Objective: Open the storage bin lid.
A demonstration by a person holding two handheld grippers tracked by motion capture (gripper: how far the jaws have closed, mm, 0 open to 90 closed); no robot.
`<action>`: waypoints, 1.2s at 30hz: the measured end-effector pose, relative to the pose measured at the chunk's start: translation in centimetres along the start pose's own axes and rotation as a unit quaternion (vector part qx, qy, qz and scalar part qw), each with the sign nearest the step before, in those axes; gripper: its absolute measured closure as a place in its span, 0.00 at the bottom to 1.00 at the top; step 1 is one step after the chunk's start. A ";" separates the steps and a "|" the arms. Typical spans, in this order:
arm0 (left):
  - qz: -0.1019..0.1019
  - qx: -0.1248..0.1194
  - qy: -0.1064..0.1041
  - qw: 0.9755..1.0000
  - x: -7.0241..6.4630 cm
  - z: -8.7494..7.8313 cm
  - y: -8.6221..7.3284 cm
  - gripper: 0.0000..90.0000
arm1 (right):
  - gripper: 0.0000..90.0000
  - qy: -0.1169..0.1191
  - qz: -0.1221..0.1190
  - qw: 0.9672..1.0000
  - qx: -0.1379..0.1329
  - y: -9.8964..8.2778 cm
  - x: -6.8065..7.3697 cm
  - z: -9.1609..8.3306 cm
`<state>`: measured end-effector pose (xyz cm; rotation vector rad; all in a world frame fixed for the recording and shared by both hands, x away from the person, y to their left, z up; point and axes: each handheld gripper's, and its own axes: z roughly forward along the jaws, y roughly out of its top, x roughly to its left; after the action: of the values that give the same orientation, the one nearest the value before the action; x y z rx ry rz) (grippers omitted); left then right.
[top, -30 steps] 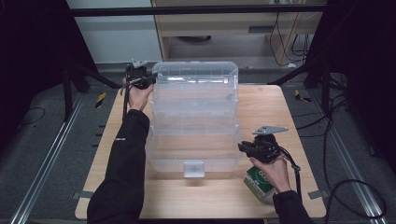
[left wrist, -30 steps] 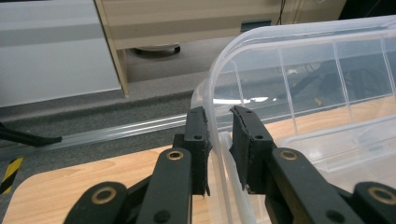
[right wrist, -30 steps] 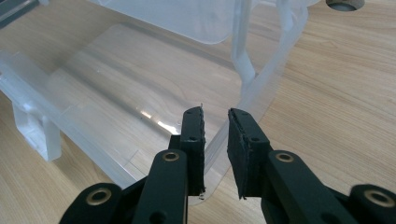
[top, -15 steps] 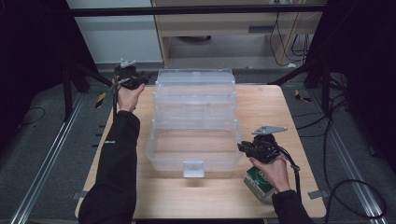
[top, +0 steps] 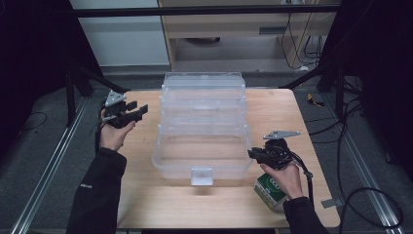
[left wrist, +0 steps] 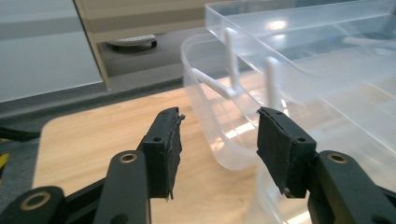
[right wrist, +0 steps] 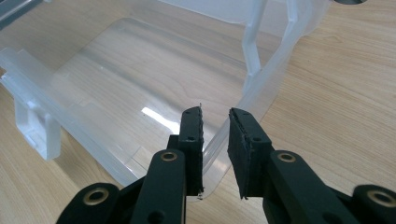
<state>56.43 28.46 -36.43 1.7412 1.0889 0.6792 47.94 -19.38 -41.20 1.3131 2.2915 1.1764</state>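
A clear plastic box (top: 171, 158) stands mid-table, its hinged lid (top: 202, 92) tipped back behind it. Out past the box's left side, above the table's left edge, my left gripper (top: 137, 108) is open. Its jaws have just been opening and nothing is between them; in the left gripper view (left wrist: 218, 133) the clear lid (left wrist: 299, 56) lies beyond the pads. At the box's front right corner, my right gripper (top: 253, 155) is shut on the thin clear wall. In the right gripper view (right wrist: 215, 128) that wall (right wrist: 261, 79) runs between the pads.
A green and white carton (top: 270, 190) lies on the wooden table (top: 146, 200) under the right hand. A white latch (top: 202, 176) sticks out from the box's front. Black frame posts and cables surround the table, and a cabinet stands behind it.
The lid has swung back from upright to lying open behind the box. My left gripper let go of it, moved left and nearer, and opened. The right gripper has not moved.
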 end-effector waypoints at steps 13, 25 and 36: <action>0.016 0.058 -0.030 0.998 -4.0 -3.2 -5.0 0.43 | 0.83 -0.006 -0.002 1.000 0.004 0.1 0.1 0.0; 0.044 0.101 -0.042 0.993 -6.7 -2.7 -7.4 0.52 | 0.83 -0.029 -0.010 1.000 0.001 0.1 0.7 0.2; 0.030 0.116 -0.050 0.992 -7.0 -2.8 -7.9 0.70 | 0.83 -0.037 -0.014 0.999 0.001 0.1 0.9 0.3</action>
<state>48.06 24.66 -42.40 1.9904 1.0832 0.5112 47.67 -18.49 -41.17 1.2976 2.2527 1.0977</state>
